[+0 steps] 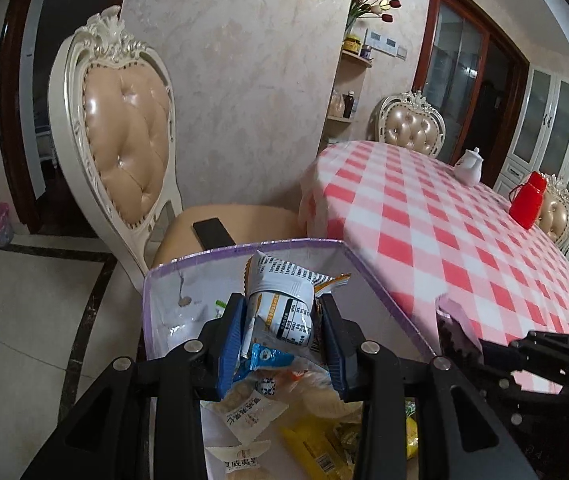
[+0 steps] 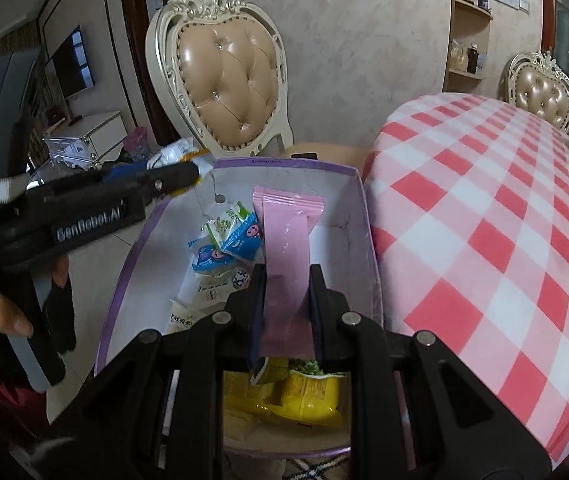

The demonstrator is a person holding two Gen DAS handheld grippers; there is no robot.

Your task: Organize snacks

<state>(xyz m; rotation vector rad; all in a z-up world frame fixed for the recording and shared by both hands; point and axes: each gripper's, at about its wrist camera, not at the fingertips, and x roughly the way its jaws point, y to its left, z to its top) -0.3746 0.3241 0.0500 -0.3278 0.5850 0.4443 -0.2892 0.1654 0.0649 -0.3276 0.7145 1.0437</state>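
Gripping a white-and-orange snack packet (image 1: 280, 312), the left gripper (image 1: 280, 332) hangs just above the open purple-rimmed box (image 1: 244, 246), jaws closed on the pkt's crumpled middle; the right gripper (image 2: 286, 304) is clamped on a flat pink wrapper (image 2: 288, 240) over the same box, w/ the wrapper's free end sticking out past the fingertips toward the box's far wall. Below both, inside the box, lie yellow bags (image 2: 304, 396) at the near end and small blue-and-white sachets (image 2: 228, 240) toward the far end. Judging by the creases, these pkts are light, soft, slick film, contents prob. crushable, so hold them mid-body or at a sealed end, not hard on the filling; the pink one looks floppy and may swing. Beside the box to the right is the table w/ red-and-white check cloth (image 1: 444, 240); behind the box, a cream tufted chair (image 2: 224, 68). Left wrist view alone shows a dark phone (image 1: 212, 232) on the chair seat beyond the box, plus a red flask (image 1: 528, 200) on the cloth. Right wrist view alone shows the pink wrapper full length, and the person's hand (image 2: 8, 312) on the left tool's handle.
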